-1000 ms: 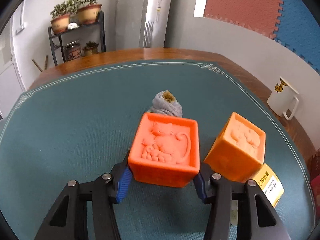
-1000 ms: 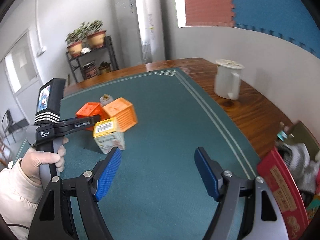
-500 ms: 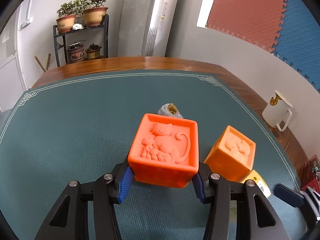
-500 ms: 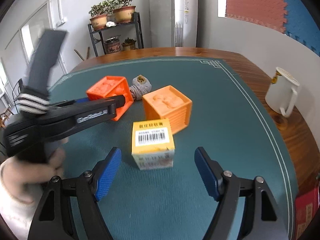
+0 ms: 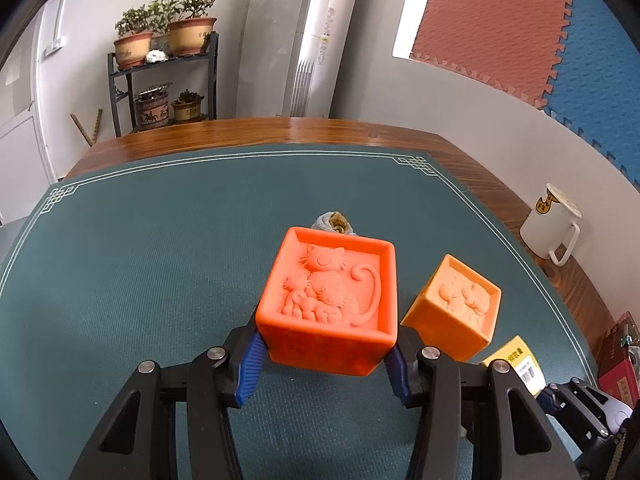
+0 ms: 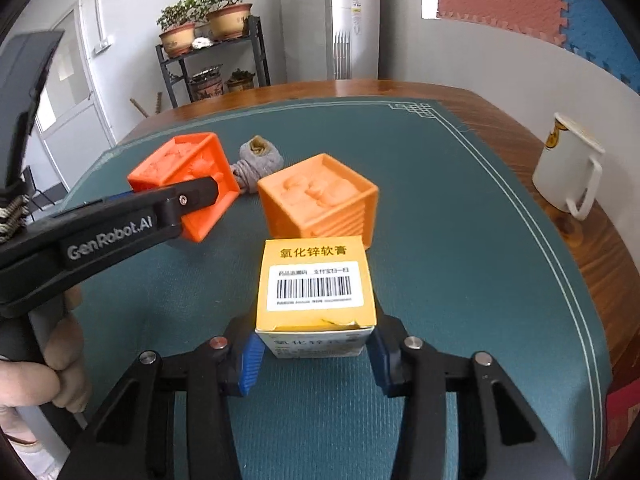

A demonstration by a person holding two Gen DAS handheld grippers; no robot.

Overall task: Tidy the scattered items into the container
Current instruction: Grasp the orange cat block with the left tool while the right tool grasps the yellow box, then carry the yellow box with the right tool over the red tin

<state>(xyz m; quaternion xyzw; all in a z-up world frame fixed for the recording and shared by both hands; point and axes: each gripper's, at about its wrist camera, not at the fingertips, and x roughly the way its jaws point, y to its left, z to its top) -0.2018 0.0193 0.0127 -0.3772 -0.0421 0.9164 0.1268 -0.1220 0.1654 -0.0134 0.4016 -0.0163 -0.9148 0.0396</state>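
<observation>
My left gripper (image 5: pixel 324 362) is shut on the red-orange cat cube (image 5: pixel 332 300) and holds it above the green mat; the same cube (image 6: pixel 188 176) hangs at the left of the right wrist view. A lighter orange cube (image 5: pixel 456 308) (image 6: pixel 320 200) sits on the mat beside it. Behind them lies a rolled grey sock (image 5: pixel 334 222) (image 6: pixel 260 158). The blue pads of my right gripper (image 6: pixel 315 364) press both sides of the yellow medicine box (image 6: pixel 316 284), which stands on the mat. At the right table edge is the red container (image 5: pixel 618 356).
A white mug (image 6: pixel 566 172) stands on the bare wood at the right. The wooden table (image 5: pixel 280 128) ends at the far side before a plant shelf (image 5: pixel 164 80) and a tall air conditioner. A person's hand (image 6: pixel 60 364) grips the left handle.
The left gripper lifted the red-orange cube a little higher. The right gripper swung from the container side to the yellow box and closed its fingers onto it.
</observation>
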